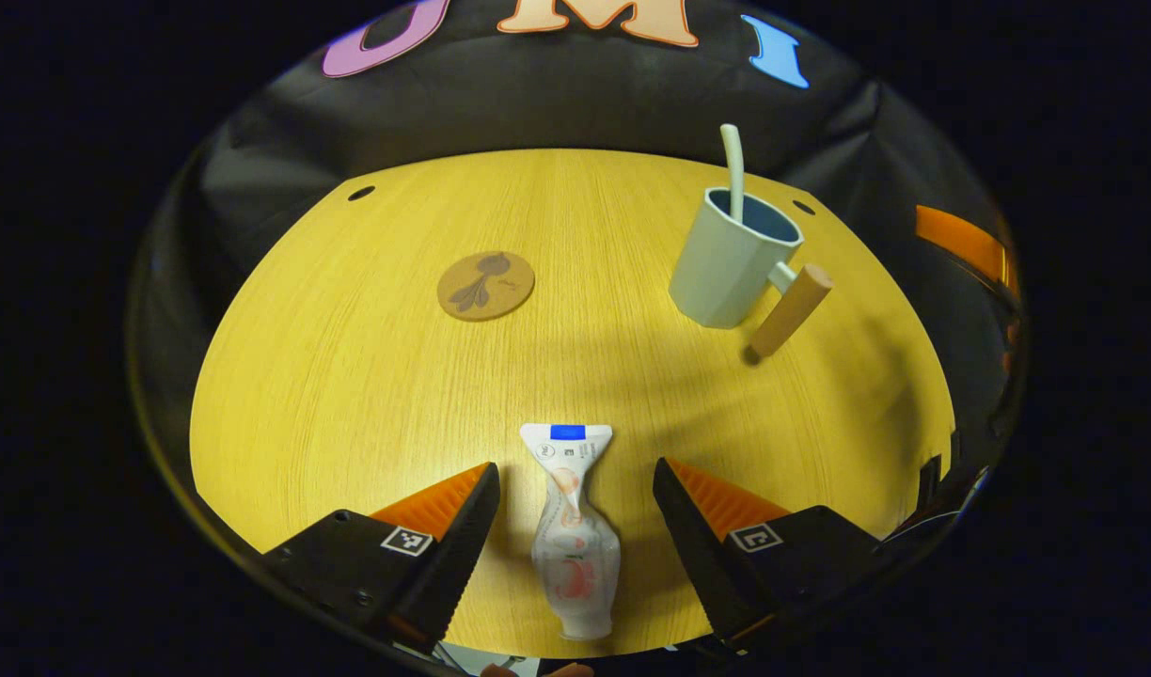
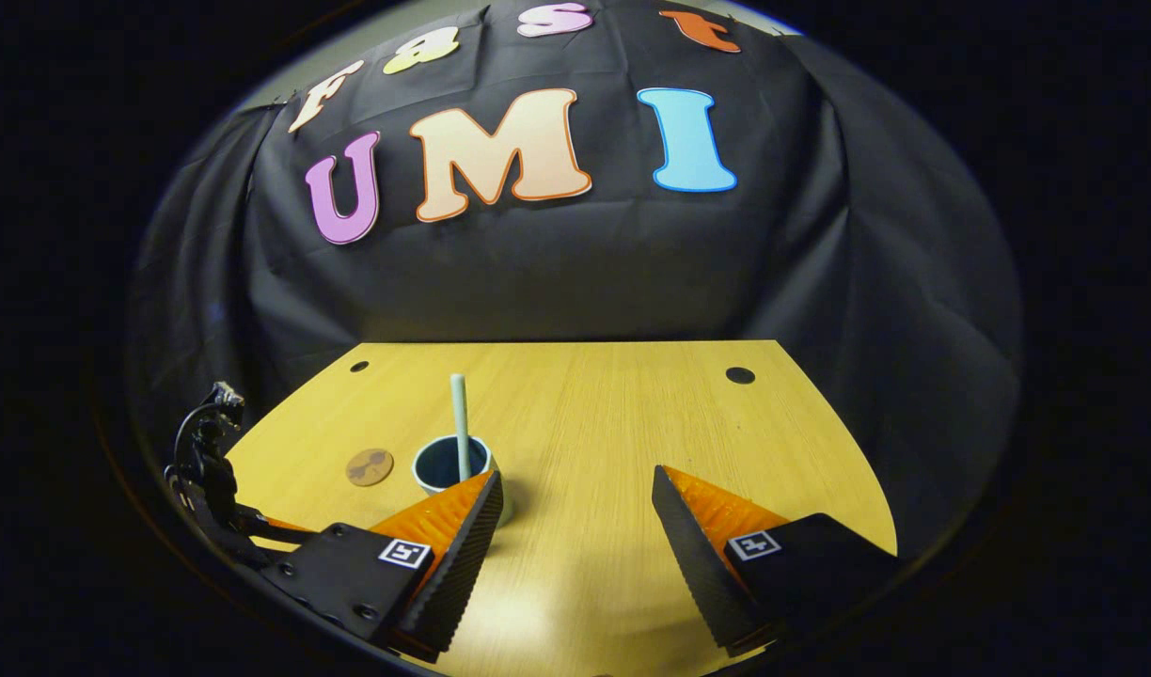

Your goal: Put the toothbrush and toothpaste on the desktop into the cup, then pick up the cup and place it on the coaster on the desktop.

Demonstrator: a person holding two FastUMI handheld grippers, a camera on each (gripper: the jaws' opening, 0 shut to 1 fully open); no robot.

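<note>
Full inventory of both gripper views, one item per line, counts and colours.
toothpaste tube: 1, white with a blue band, flat on the desktop between the left gripper's fingers, untouched
toothbrush: 1, pale green, standing in the cup
cup: 1, pale blue-green with a wooden handle, far right of the desktop
coaster: 1, brown, round, left of the cup, bare
desktop: 1, yellow wood grain
left gripper: 1, open, astride the tube
right gripper: 1, open, holding nothing, cup past its left finger

Open desktop, few obstacles

Your left gripper (image 1: 575, 480) straddles the toothpaste (image 1: 574, 536) with bare desktop (image 1: 350, 395) either side; ahead, only the coaster (image 1: 485, 286) and the cup (image 1: 731, 259), toothbrush (image 1: 733, 169) upright inside, stand well apart.
</note>
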